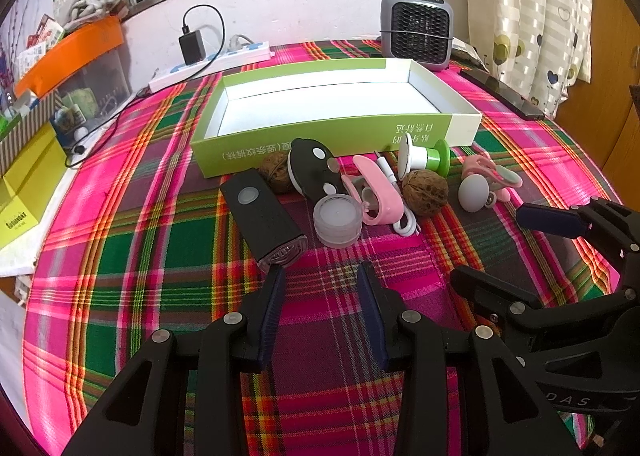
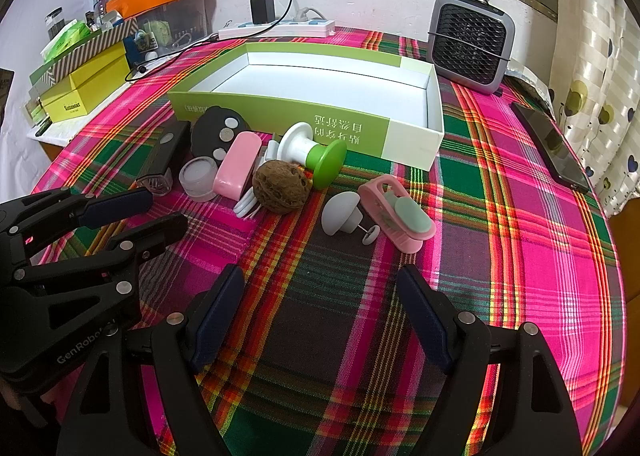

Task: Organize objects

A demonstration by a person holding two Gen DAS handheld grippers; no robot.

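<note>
green box (image 1: 328, 134) lies long side across, behind the small things | black flashlight (image 1: 264, 218) lens points at left gripper (image 1: 320, 280) | walnut (image 2: 282, 186) mid-pile | left gripper and right gripper (image 2: 320, 284) held wide apart, nothing held

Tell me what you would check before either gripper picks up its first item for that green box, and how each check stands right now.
1. Green box open and free inside: ok, its white floor shows bare.
2. Left gripper open and holding nothing: ok.
3. Right gripper open and holding nothing: ok.
4. Nearest item for the right gripper free to grasp: ok, the grey mushroom-shaped knob has cloth around it, though the pink clip lies close beside it.
5. Black flashlight free for the left gripper: ok, its lens end points toward the fingers.
6. White cable free of the pink case: cannot tell, they lie tangled together.
</note>
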